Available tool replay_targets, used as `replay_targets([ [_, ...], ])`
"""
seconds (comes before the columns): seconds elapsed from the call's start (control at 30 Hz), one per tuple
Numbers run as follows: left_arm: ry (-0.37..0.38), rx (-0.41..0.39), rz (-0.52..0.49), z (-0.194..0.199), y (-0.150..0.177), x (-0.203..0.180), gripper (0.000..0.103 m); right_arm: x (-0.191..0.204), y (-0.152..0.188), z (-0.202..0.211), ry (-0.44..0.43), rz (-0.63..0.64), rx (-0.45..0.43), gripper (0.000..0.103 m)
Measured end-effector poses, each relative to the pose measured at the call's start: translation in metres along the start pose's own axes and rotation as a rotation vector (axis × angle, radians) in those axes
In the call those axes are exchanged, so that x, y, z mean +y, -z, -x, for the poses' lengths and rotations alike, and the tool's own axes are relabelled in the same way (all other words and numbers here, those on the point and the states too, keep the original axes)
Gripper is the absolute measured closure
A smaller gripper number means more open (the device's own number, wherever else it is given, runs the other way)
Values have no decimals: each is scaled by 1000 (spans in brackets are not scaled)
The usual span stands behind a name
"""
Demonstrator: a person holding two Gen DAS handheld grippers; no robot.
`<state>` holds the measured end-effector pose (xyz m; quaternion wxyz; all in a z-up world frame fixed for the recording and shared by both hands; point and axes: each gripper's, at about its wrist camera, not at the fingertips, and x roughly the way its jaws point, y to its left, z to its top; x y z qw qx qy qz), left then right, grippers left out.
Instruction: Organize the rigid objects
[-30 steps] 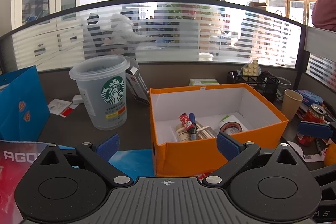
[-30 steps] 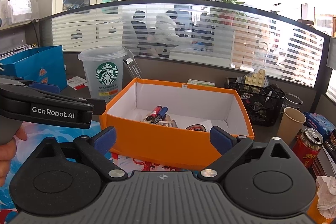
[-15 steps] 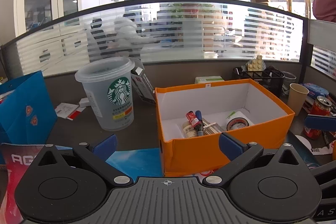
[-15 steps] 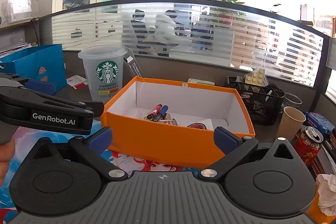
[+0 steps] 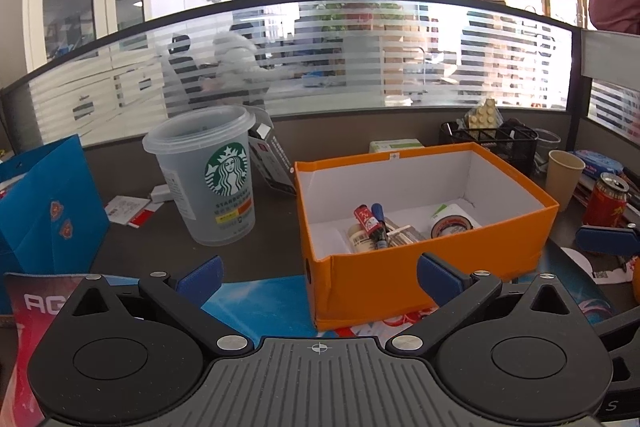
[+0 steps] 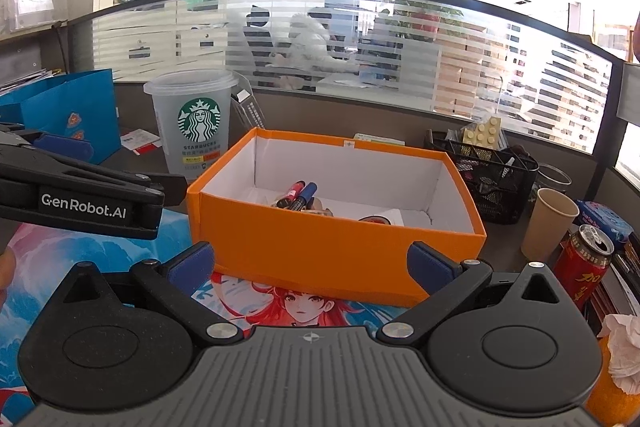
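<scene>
While the dark desk [image 5: 272, 255] carries everything, the biggest item on it is the orange box [image 5: 400, 279], open-topped and white inside, sitting partly on a colourful printed mat [image 6: 288, 303]. To its left stands the blue paper bag [image 5: 44, 203], upright at the desk's edge. Next down, the Starbucks cup [image 5: 216, 179] sits just left of the box, upright, apart from it, with a tilted carton [image 5: 272, 163] leaning behind it. Over on the right, a black mesh organizer [image 6: 488, 179] sits behind the box's far corner, then a paper cup [image 6: 550, 223] and a red drink can [image 6: 586, 263] close together.

Both claws are released and carrying nothing: the left gripper [image 5: 318, 273] hangs spread wide just in front of the box's near left corner, and the right gripper [image 6: 310, 263] is spread before the box's near wall.

Inside the box, on its floor, lie a roll of tape [image 5: 452, 225] toward the right, a red marker [image 5: 366, 221] and blue marker [image 5: 380, 223] side by side, touching, and some small pieces beside them too blurred to name.
</scene>
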<state>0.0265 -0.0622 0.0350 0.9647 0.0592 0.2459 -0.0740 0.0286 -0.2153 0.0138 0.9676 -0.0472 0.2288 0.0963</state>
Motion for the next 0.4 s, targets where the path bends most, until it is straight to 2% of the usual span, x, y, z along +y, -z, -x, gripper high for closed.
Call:
replay_targets([
  [0.1, 4, -3, 9, 1, 4, -1, 0, 1, 1, -1, -2, 1, 6, 0],
  [0.27, -57, -44, -5, 6, 9, -3, 0, 3, 4, -2, -7, 5, 19, 0],
  [0.4, -28, -16, 3, 2, 7, 1, 0, 3, 6, -4, -6, 5, 28, 0],
])
